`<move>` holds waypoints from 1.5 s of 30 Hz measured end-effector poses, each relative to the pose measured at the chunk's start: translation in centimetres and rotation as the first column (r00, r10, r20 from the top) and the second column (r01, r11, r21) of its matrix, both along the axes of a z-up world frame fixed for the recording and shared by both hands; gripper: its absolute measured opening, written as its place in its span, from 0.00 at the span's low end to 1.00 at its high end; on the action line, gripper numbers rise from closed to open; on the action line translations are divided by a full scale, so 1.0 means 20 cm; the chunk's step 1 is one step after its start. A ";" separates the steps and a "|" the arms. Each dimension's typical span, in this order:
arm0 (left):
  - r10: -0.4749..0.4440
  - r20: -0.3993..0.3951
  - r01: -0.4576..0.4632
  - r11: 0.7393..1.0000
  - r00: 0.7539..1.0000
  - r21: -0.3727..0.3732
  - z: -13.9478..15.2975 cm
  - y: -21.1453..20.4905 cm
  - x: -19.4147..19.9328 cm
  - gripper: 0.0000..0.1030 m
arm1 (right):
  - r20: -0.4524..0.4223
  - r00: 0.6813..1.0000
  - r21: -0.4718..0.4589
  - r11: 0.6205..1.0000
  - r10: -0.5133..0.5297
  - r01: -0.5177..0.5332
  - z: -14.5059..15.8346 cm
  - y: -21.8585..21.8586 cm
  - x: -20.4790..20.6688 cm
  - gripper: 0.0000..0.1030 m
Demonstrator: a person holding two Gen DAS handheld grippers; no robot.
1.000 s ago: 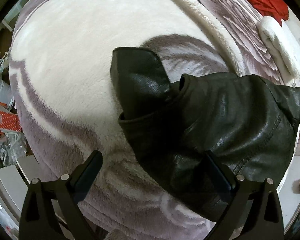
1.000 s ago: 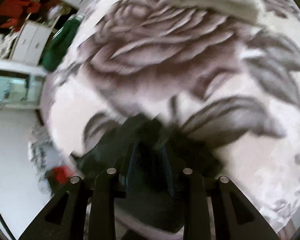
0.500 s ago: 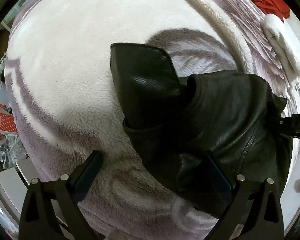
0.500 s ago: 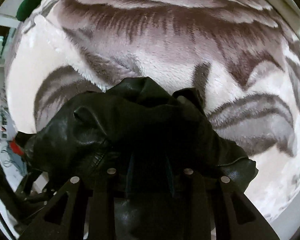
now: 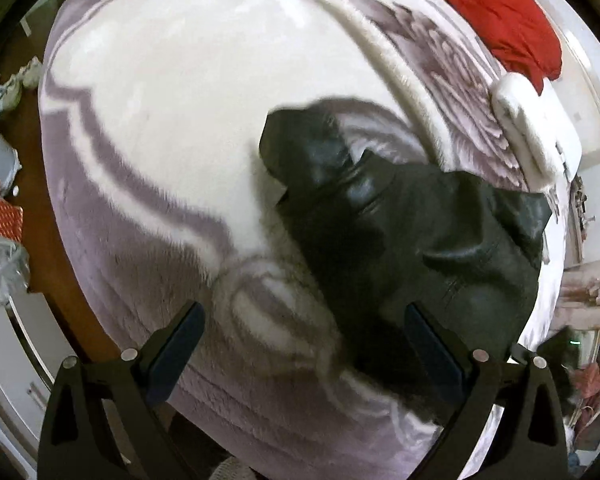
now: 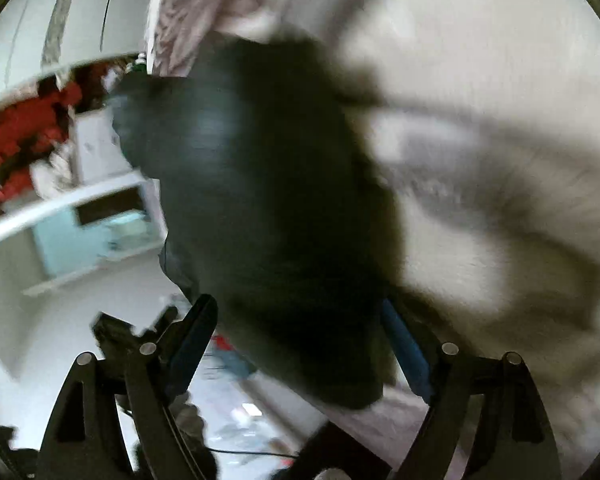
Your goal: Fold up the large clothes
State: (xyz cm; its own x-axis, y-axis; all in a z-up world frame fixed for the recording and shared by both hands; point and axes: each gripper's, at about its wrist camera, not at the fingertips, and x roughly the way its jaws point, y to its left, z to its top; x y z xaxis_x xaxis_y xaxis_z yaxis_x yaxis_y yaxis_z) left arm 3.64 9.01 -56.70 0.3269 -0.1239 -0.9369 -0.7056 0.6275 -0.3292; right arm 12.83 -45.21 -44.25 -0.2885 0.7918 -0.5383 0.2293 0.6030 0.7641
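The left hand-held gripper (image 5: 302, 346) hovers over the bed with its jaws spread wide and nothing between them; its left finger (image 5: 176, 346) hangs above the blanket (image 5: 148, 120), and its right finger (image 5: 432, 346) lies in front of the near edge of the jacket (image 5: 412, 248), though contact cannot be confirmed. The blanket is plush, cream with grey-mauve floral bands, and covers the whole bed. The jacket, black with a leather-like sheen, lies bunched on the blanket right of centre in the left wrist view, with one flap or sleeve end (image 5: 304, 148) projecting toward the far side. Beyond it, a folded white item (image 5: 528, 128) sits near the far right edge of the bed, with a red cloth (image 5: 500, 16) behind it. Clutter lies on the floor to the left of the bed. The right wrist view is heavily motion-blurred. There the jacket (image 6: 260, 200) fills the centre as a dark mass, its lower edge between the fingers of the right hand-held gripper (image 6: 300, 344). These jaws also stand well apart, and the blur prevents telling whether either finger touches the garment. The blanket (image 6: 480, 60) occupies the right of this view; white furniture (image 6: 100, 208) and red items (image 6: 24, 132) show at left.
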 end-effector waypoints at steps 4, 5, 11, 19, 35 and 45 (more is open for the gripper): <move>0.012 -0.003 -0.012 0.997 1.000 -0.076 -0.08 -0.01 -0.03 0.99 | -0.043 0.999 0.183 0.983 -0.025 0.033 -0.17 0.20 0.04 0.94; 0.014 0.003 -0.013 0.996 1.000 -0.093 -0.08 -0.01 -0.05 0.99 | -0.038 0.999 0.188 0.982 -0.003 0.010 -0.16 0.27 0.06 0.96; 0.089 0.051 -0.076 0.974 0.995 -0.214 -0.11 0.01 -0.09 0.99 | -0.293 0.941 0.237 0.941 -0.167 0.240 -0.18 0.33 0.12 0.72; 0.264 0.127 -0.185 0.881 0.956 -0.436 -0.28 0.01 -0.01 0.98 | -0.393 0.900 0.235 0.925 -0.189 0.298 -0.20 0.38 0.10 0.71; 0.462 0.251 -0.207 0.734 0.851 -0.647 -0.36 -0.05 0.04 0.98 | -0.374 0.923 0.264 0.942 -0.095 0.205 -0.14 0.59 0.13 0.80; 0.393 0.343 -0.221 0.868 0.853 -0.445 -0.15 -0.08 0.15 0.54 | -0.209 0.976 0.225 0.968 -0.060 0.108 0.04 0.82 0.13 0.72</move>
